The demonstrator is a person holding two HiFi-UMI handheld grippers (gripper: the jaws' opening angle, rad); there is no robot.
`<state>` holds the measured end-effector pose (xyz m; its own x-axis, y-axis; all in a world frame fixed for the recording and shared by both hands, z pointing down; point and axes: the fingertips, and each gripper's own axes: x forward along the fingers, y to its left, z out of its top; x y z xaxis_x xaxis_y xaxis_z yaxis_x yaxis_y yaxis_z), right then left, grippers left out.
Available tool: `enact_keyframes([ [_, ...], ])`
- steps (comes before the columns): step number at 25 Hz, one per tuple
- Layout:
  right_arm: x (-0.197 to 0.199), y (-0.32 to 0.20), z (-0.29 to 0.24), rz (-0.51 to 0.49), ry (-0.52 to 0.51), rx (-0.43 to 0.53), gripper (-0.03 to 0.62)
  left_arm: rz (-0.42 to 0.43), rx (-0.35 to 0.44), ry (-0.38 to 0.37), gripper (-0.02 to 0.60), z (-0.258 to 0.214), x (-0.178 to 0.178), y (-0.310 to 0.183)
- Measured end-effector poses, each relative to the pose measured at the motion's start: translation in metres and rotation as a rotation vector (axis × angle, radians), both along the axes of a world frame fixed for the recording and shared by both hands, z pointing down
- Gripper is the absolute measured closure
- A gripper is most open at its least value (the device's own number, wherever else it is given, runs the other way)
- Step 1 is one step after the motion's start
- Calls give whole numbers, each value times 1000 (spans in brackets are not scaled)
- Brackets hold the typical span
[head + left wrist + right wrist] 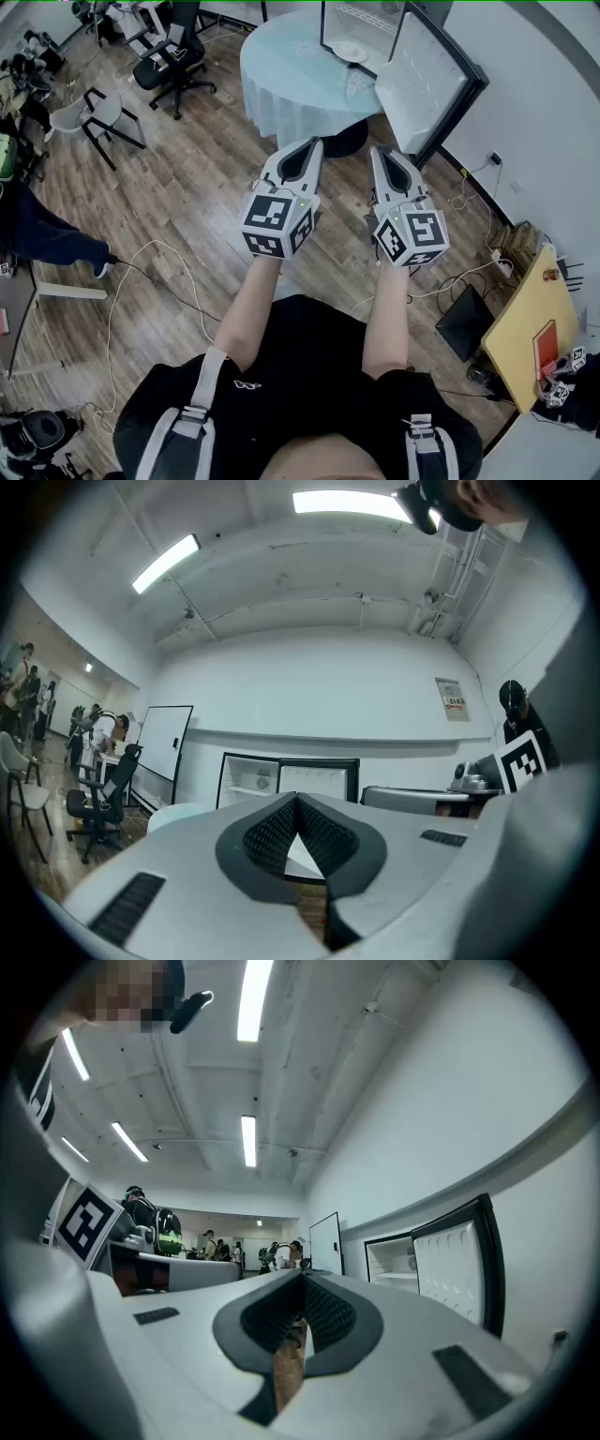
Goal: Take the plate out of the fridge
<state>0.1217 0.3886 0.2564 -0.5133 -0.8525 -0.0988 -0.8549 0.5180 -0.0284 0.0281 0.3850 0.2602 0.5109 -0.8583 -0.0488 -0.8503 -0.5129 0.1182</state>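
Probably the plate [349, 52] is stiff, glazed and breakable: light enough for one gripper but slippery, so the rim nearest the opening looks the best place to pinch, keeping it level. It shows as a small, pale, round disc lying flat on a shelf inside the open fridge [373, 21], at one o'clock in the head view, well apart from both tools. The left gripper [305, 145] and right gripper [384, 155] are both clenched on nothing.
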Motion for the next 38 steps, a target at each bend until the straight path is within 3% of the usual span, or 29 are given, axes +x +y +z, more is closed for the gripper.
enact_keyframes([
  [13, -21, -16, 2, -41, -1, 5, 595, -11, -13, 16, 581, 7, -11, -16],
  [21, -32, -60, 22, -18, -33, -51, 595, -17, -76, 39, 581, 32, -30, -57],
  [28, -58, -122, 44, 26, -101, -104, 595, -2, -124, 35, 581, 52, -67, -114],
  [33, -101, -177, 52, 22, -136, -135, 594, 13, -192, 47, 581, 67, -107, -169],
  [38, -148, -216, 69, 13, -103, -190, 594, 6, -229, 61, 581, 82, -158, -213],
])
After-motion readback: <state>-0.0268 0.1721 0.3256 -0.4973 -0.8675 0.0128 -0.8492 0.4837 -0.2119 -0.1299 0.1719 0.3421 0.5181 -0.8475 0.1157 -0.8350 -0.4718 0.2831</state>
